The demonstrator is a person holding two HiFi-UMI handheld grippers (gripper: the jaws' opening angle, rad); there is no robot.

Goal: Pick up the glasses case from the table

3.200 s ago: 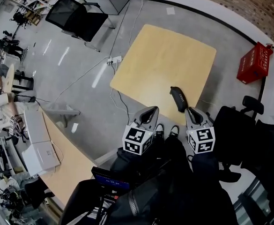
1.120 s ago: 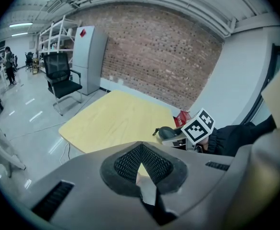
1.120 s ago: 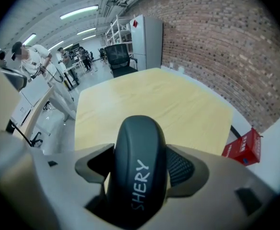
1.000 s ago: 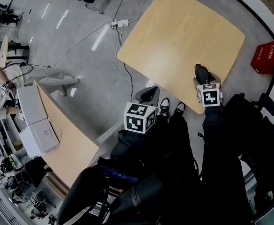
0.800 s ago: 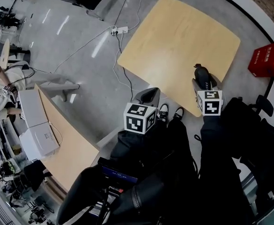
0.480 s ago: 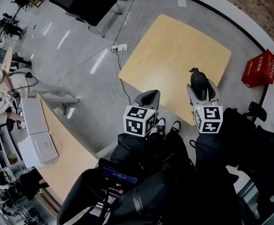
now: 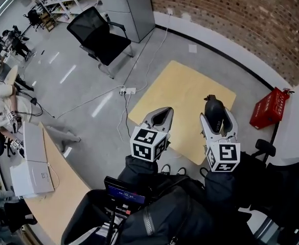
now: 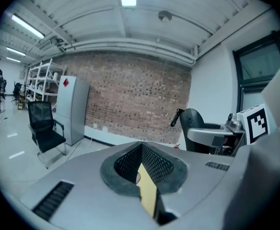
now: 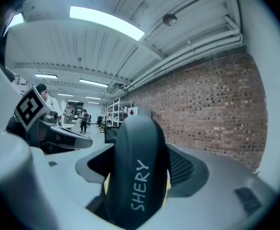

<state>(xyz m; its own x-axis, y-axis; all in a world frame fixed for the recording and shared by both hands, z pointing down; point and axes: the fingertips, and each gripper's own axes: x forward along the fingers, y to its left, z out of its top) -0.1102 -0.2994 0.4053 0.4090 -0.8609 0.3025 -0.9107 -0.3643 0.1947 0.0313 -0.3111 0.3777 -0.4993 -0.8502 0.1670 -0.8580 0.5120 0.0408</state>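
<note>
While the right gripper (image 7: pixel 216 120) grips the glasses case (image 7: pixel 213 107) between its two jaws, one pad on each long side, the pick-up looks to me as good as done. From the head view the case seems held up off the table (image 7: pixel 176 88), hanging over the tabletop at about three o'clock from its middle, though I can't see an actual gap beneath it. The right gripper view backs this up, with the case rising upright out of the jaws against brick wall and ceiling and no tabletop round it. All that seems left is to keep the hold steady. The left gripper (image 7: pixel 158 117), at nine o'clock from the right one, has its jaws drawn in to a bare slit with nothing between them, so it takes no part. The case itself is a dark, smooth, rounded shell, longer than it is wide, with pale lettering (image 9: pixel 140 185) along its back and a small strap loop (image 7: pixel 208 97) at its far end
</note>
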